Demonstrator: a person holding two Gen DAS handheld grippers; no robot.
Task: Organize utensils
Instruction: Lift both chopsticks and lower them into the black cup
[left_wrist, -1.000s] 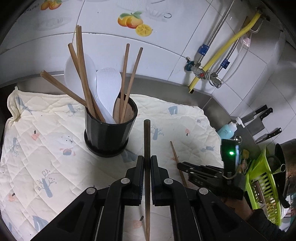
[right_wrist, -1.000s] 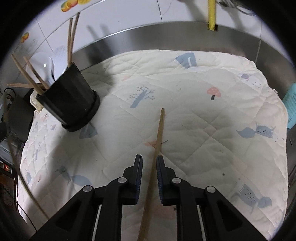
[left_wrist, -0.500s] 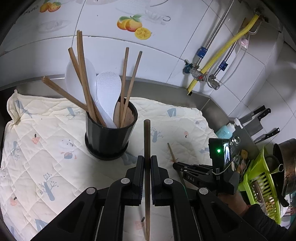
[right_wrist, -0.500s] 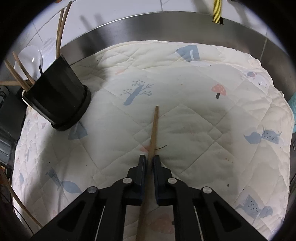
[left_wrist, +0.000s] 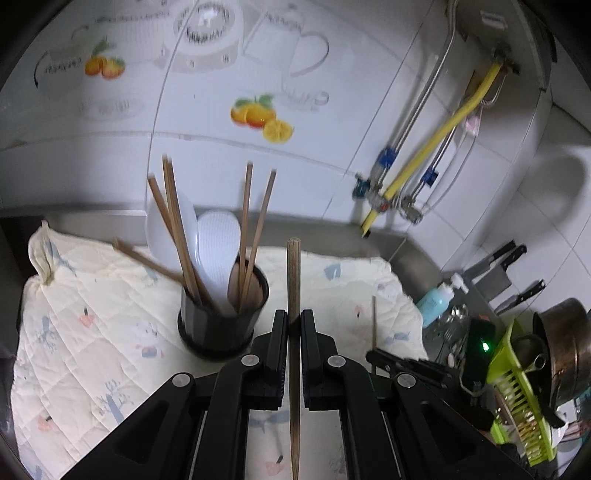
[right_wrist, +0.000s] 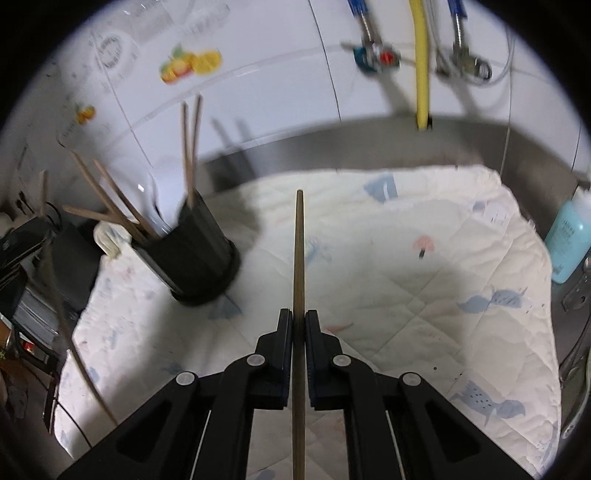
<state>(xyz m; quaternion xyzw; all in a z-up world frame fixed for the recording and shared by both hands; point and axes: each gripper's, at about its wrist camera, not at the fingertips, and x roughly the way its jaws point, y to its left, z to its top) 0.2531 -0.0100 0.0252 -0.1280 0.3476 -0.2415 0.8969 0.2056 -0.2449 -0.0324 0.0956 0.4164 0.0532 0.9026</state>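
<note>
Left wrist view showed the left gripper (left_wrist: 294, 325) clenched on a wooden chopstick (left_wrist: 293, 295) that ran straight out between its fingers, its blunt end just ahead of the tips. That hold matched the picture of a second before. The change was on the other side: a second earlier the right gripper (right_wrist: 298, 325) had stood with its fingers parted around a second chopstick (right_wrist: 298, 258) lying on the quilted mat (right_wrist: 424, 295); half a second later they had closed on it, and now the stick was lifted clear of the cloth, pointing forward between the clamped fingers toward the steel rim behind the mat. Both cameras had also risen, with more tiled wall in view. Judging from this, each hand now carried one loose chopstick, and the step in hand was the carry to the holder.

The black utensil holder (left_wrist: 218, 325) stood on the mat just ahead and left of the left fingers, and well ahead and left of the right ones. It held several wooden chopsticks (left_wrist: 177, 236) leaning at different angles, two white rice paddles (left_wrist: 216, 243) and what looked like a wooden spoon behind them. Room remained at its near side, so dropping both sticks in tip-down seemed feasible.
</note>
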